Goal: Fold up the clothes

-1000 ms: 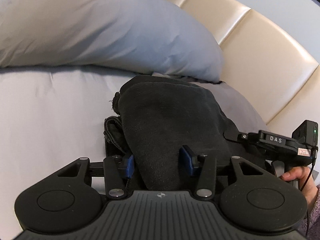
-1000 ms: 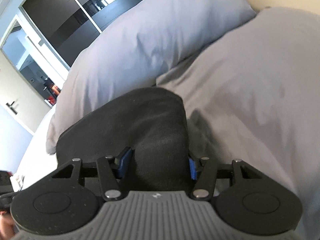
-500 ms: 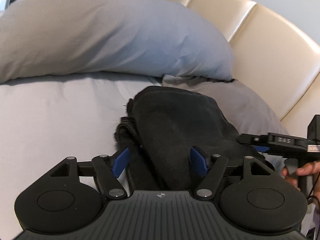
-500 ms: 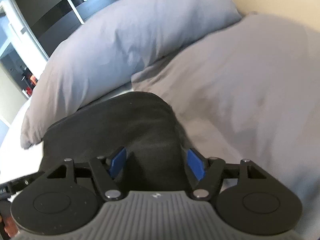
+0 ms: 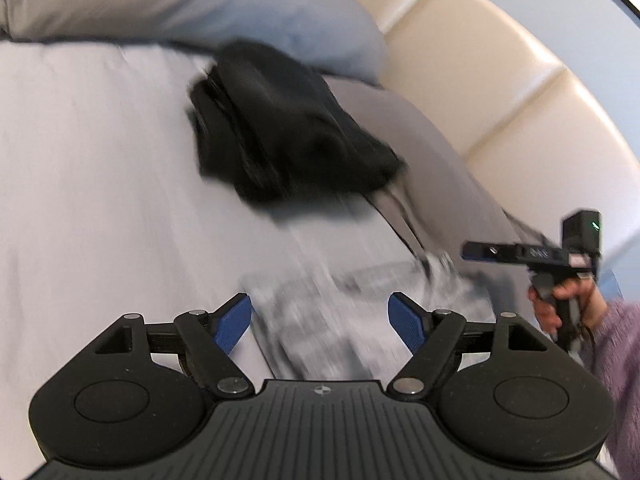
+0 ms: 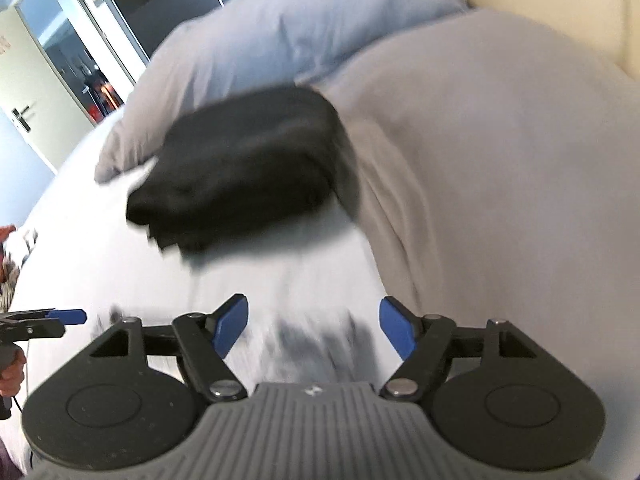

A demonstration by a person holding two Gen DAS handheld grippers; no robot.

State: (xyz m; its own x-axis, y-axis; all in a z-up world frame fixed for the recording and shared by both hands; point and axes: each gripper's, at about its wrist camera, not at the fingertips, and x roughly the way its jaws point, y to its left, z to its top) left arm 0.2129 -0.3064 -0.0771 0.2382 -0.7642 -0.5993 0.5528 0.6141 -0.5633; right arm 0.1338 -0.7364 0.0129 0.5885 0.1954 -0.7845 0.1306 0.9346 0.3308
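Sheet (image 5: 88,184) bare between folded black garment (image 5: 280,128) and both spread tools (image 5: 320,322).

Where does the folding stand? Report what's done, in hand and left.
Done: the black garment lies folded on the bed by the pillows. In hand: nothing; the left gripper and right gripper are open. Left: a blurred patterned item below, apparently next.
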